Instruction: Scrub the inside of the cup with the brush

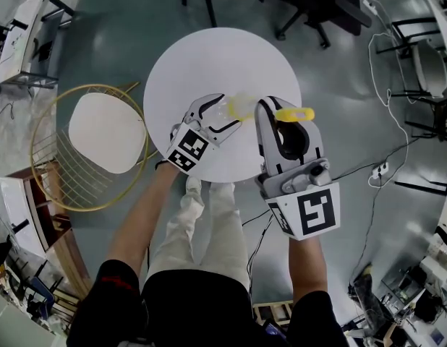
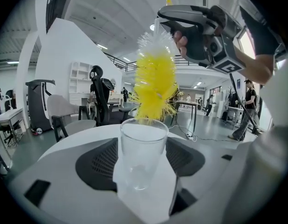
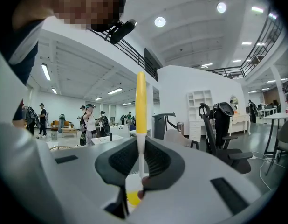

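Cup, clear glass, sits clamped between the pads of the left gripper, held up over the round white table. The right gripper is pinched tight on the thin stem of the brush, its yellow handle poking out past the jaws. The yellow bristles hang right at the cup's rim, just above its mouth, with the body of the glass empty.
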The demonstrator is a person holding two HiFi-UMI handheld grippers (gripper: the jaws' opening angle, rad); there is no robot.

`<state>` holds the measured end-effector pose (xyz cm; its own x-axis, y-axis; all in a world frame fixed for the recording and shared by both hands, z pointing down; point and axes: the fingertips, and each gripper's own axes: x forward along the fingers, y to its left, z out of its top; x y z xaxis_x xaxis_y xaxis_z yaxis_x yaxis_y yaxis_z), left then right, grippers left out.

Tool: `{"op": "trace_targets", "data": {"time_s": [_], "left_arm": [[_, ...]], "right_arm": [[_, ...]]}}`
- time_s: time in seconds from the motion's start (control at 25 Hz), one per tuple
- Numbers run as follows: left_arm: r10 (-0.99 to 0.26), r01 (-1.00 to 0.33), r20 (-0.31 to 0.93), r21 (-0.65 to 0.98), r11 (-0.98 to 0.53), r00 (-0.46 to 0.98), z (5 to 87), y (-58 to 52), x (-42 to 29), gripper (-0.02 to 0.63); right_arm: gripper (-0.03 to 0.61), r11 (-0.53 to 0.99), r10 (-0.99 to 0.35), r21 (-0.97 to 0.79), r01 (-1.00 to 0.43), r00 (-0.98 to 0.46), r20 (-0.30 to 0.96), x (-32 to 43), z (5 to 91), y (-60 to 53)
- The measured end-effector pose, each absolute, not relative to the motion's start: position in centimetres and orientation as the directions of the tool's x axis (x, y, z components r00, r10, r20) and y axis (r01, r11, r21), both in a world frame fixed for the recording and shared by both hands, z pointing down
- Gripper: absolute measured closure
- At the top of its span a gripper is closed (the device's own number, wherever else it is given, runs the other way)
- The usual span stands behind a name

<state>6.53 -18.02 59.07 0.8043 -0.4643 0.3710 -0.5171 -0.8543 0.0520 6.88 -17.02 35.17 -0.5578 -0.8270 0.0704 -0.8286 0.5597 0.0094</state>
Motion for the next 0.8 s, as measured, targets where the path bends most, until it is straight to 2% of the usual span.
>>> {"op": "trace_targets", "data": {"time_s": [0.16,0.8], "left_arm": [[-0.471,-0.523,0.369,0.047,-0.851,0.801,59.2,-18.2,6.5,0.255],[-0.486,-0.557,0.384,0.097,-0.825,0.786,56.9,-17.2,4.1,0.254]], "right_arm": [[0.529,0.558,-0.828,0.004,-0.830,-0.556,0.070,6.9,35.4,-17.0],[0.529,0.511,-0.856,-0.020,-0.859,-0.511,0.083,7.9,35.7,-17.4]]}}
